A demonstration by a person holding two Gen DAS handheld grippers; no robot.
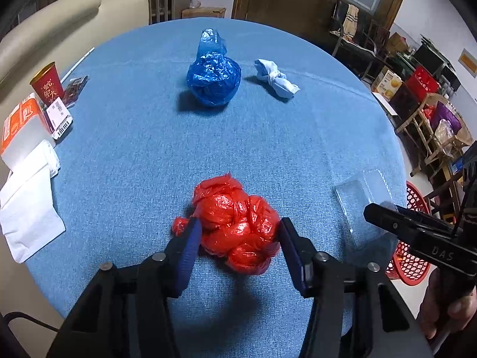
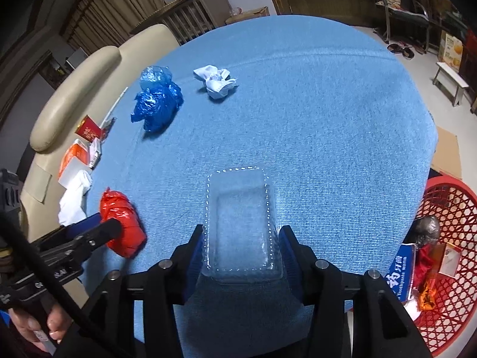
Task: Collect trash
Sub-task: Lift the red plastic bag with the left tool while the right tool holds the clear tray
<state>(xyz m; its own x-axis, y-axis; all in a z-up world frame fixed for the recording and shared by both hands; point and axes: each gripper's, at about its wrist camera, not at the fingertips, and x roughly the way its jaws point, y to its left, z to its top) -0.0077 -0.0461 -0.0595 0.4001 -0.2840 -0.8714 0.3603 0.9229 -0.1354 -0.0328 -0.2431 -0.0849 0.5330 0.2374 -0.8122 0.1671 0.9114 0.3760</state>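
Note:
A crumpled red plastic bag [image 1: 237, 223] lies on the blue tablecloth [image 1: 268, 137]; my left gripper [image 1: 237, 231] is closed around it, both pads touching its sides. It also shows in the right wrist view [image 2: 122, 223]. My right gripper [image 2: 241, 238] is closed on a clear plastic clamshell tray [image 2: 240, 223], its pads against the tray's sides; the tray also shows in the left wrist view [image 1: 362, 197]. A blue plastic bag [image 1: 213, 76] and a knotted white cloth wad [image 1: 275, 79] lie farther back on the table.
A red mesh trash basket [image 2: 456, 238] with several discarded items stands by the table's right edge. At the left edge are a red paper cup [image 1: 47, 85], an orange-and-white box [image 1: 21, 125] and white paper napkins [image 1: 26, 197]. A cream sofa [image 1: 59, 29] is behind.

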